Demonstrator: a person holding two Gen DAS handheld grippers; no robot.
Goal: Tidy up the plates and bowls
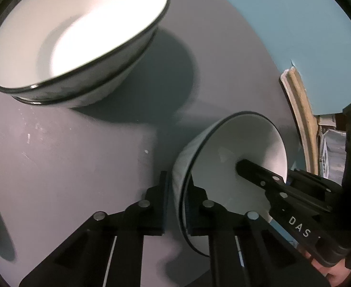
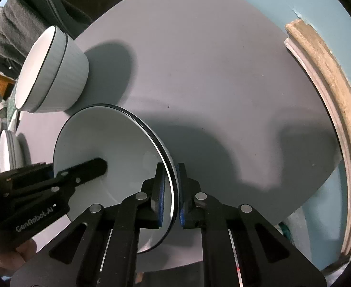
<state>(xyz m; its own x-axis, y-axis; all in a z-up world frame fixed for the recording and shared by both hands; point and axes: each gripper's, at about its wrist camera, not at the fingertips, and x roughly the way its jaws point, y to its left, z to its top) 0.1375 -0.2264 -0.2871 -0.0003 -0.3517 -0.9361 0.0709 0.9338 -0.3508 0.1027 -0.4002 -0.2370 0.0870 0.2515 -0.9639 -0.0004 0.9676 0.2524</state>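
While both grippers pinch opposite sides of the same white bowl (image 2: 108, 148), the step in hand looks like a two-handed lift toward the stacked bowls (image 1: 77, 38); the left gripper (image 1: 176, 205) has its jaws closed on the rim nearest the stack, one finger on the ribbed outer wall and one inside, and the right gripper (image 2: 170, 196) is clamped the same way on the rim farthest from the stack; neither has any slack left, the pads (image 2: 162, 196) pressing the thin dark-edged wall from both faces. The held bowl sits on the grey table (image 2: 211, 71), near the stack but apart from it, on the side away from the table's far edge; a smaller pile of plates (image 2: 7, 150) lies just beyond the stack's near side in the right wrist view, half cut off.

To do this well, I judge that the two hands should rise together and at one pace, so the bowl stays level and neither rim slips from its pads; a glazed rim is slick, and a pinch this narrow gives little hold against twisting. Lift clear of the table before travelling toward the stack, come in above its top rim rather than from the side, centre the bowl over the opening, lower until it nests, and only then let go, both sides at once.
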